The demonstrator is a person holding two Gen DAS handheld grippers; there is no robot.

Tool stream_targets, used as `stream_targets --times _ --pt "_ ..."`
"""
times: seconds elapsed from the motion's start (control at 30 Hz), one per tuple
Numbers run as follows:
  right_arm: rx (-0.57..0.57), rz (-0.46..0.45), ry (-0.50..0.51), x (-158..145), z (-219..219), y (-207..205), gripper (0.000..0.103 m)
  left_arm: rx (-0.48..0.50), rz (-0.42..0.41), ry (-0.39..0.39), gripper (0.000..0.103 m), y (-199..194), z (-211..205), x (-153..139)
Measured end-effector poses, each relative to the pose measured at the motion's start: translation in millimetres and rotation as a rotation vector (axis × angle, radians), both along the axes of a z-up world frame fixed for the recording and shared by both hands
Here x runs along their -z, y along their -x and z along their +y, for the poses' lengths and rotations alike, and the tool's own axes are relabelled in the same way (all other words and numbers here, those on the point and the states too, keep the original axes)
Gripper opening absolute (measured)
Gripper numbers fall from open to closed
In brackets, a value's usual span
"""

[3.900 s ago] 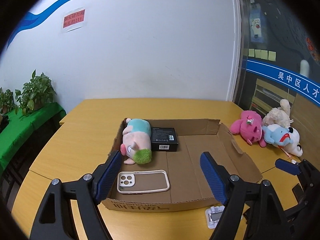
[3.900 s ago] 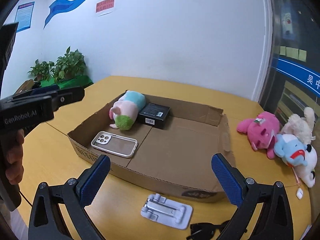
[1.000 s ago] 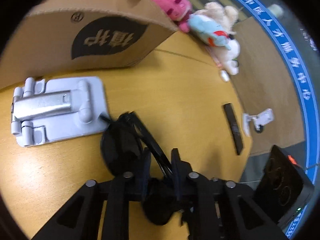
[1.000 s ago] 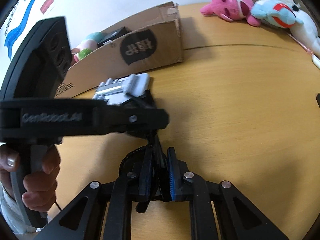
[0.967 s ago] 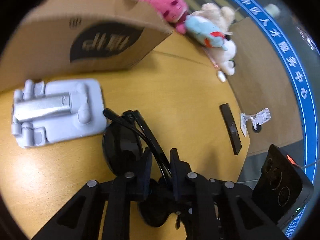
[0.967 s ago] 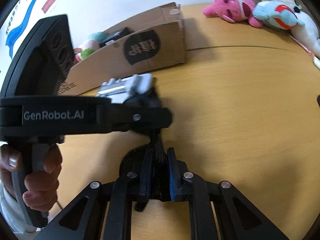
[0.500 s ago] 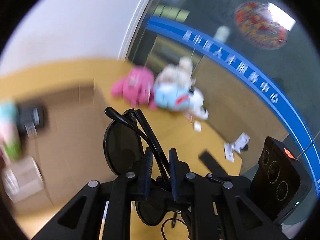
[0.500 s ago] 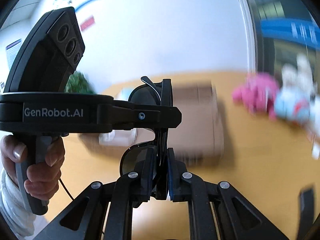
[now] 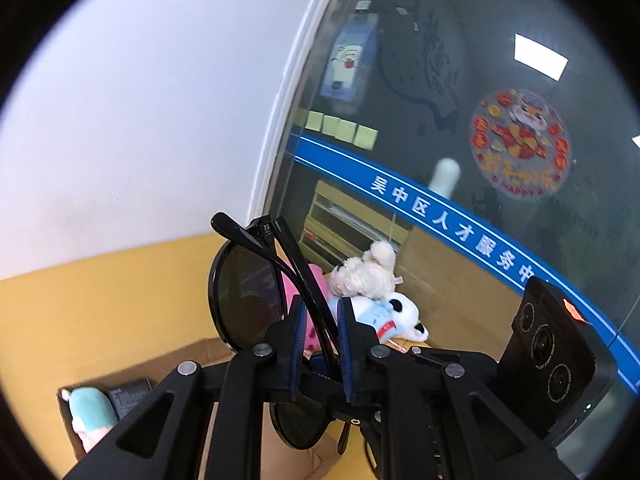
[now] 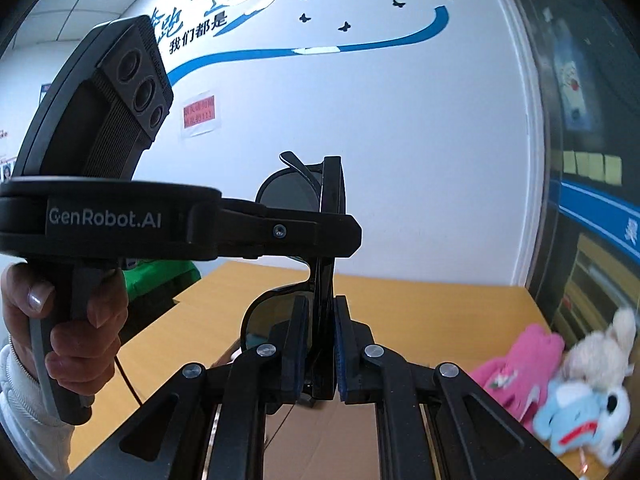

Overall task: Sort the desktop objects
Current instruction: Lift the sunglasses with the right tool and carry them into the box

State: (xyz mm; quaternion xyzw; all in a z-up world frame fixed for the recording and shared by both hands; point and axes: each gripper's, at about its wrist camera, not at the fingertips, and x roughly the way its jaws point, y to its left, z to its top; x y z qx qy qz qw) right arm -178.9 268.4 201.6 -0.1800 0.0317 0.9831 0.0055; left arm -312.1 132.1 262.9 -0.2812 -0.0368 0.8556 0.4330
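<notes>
A pair of folded black sunglasses (image 9: 248, 292) hangs in the air, high above the yellow table (image 9: 100, 288). My left gripper (image 9: 320, 320) is shut on the folded temple arms. My right gripper (image 10: 320, 340) is shut on the sunglasses (image 10: 286, 196) lower down, at the frame's edge. In the right wrist view the left gripper (image 10: 340, 236) crosses from the left, held by a hand (image 10: 76, 320). The right gripper's black housing (image 9: 556, 364) shows at the right of the left wrist view. The cardboard box (image 9: 192, 360) lies below, holding a pastel plush (image 9: 90, 404) and a small black box (image 9: 128, 398).
A pink plush (image 10: 520, 364), a white plush (image 10: 600, 352) and a blue plush (image 10: 576, 412) lie at the table's right end by a glass wall (image 9: 480, 120). A white wall (image 10: 360, 140) stands behind the table. A green cloth (image 10: 160, 276) covers a stand at the left.
Both grippers have risen from the tabletop with the sunglasses held between them. The views have swung up from the table toward the walls, and the grey phone stand has left view.
</notes>
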Motion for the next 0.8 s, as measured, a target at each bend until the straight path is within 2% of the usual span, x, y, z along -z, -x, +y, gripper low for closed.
stream_targets --times 0.13,0.23,0.33,0.47,0.53,0.67,0.8 --pt "0.003 -0.064 -0.001 -2 9 48 0.01 -0.01 -0.067 0.004 0.014 45 -5 15" --pt "0.01 -0.149 0.027 19 23 88 0.01 -0.008 -0.162 0.006 0.013 89 0 52" --pt "0.02 -0.266 0.069 61 42 129 0.009 0.003 -0.272 0.024 0.012 130 10 109" --pt "0.038 -0.451 0.132 142 68 176 0.009 0.015 -0.466 0.029 0.012 179 25 204" --pt "0.056 -0.531 0.168 186 79 187 0.008 0.023 -0.564 0.027 0.012 200 34 255" --pt "0.107 -0.675 0.205 257 101 214 0.008 0.043 -0.699 0.021 0.012 222 46 328" --pt "0.156 -0.781 0.234 308 118 229 0.008 0.065 -0.81 -0.005 0.011 232 64 380"
